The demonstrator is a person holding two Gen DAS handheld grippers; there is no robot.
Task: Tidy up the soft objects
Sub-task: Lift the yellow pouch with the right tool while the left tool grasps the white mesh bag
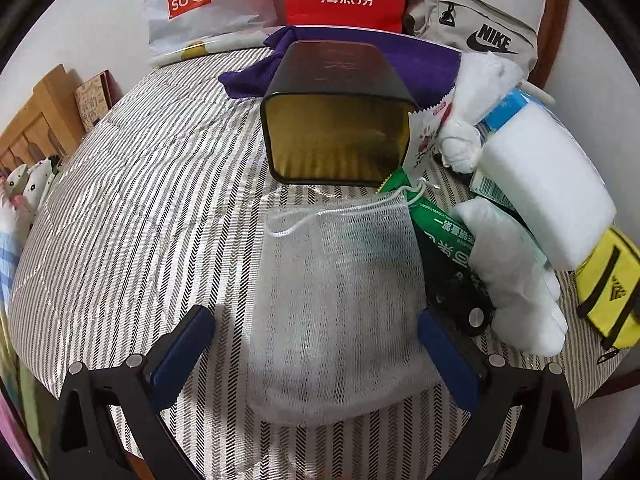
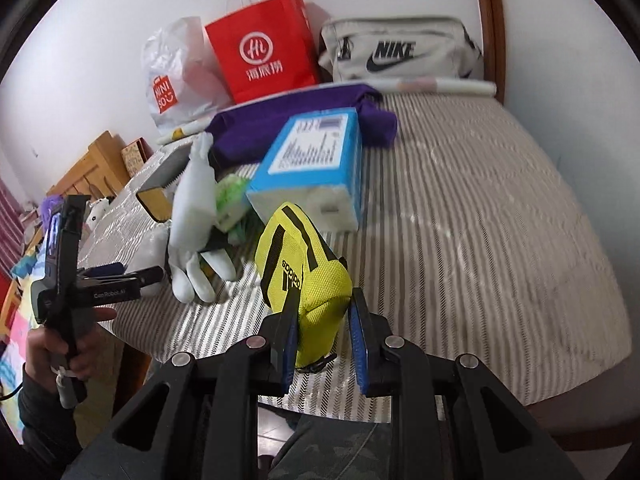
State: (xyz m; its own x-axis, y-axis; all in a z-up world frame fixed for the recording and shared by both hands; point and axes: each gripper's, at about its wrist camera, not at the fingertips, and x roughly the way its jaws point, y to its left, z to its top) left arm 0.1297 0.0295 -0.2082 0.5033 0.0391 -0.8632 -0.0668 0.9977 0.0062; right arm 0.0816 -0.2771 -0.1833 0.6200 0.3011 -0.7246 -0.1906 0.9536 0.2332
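A white mesh drawstring pouch point(image 1: 338, 300) lies on the striped table, between the open fingers of my left gripper point(image 1: 316, 354), which do not touch it. Behind it a black tin point(image 1: 338, 120) lies on its side, gold inside facing me. My right gripper point(image 2: 324, 344) is closed around the end of a yellow Adidas pouch point(image 2: 304, 276), also seen in the left wrist view point(image 1: 610, 300). White gloves point(image 2: 196, 216) and a blue-white sponge pack point(image 2: 312, 160) lie beside it.
A purple cloth point(image 2: 288, 120), a red paper bag point(image 2: 264, 60), a Miniso plastic bag point(image 2: 172, 76) and a grey Nike bag point(image 2: 400, 52) stand at the back. A green packet point(image 1: 440, 224) lies right of the mesh pouch. The table edge point(image 2: 520, 396) is near.
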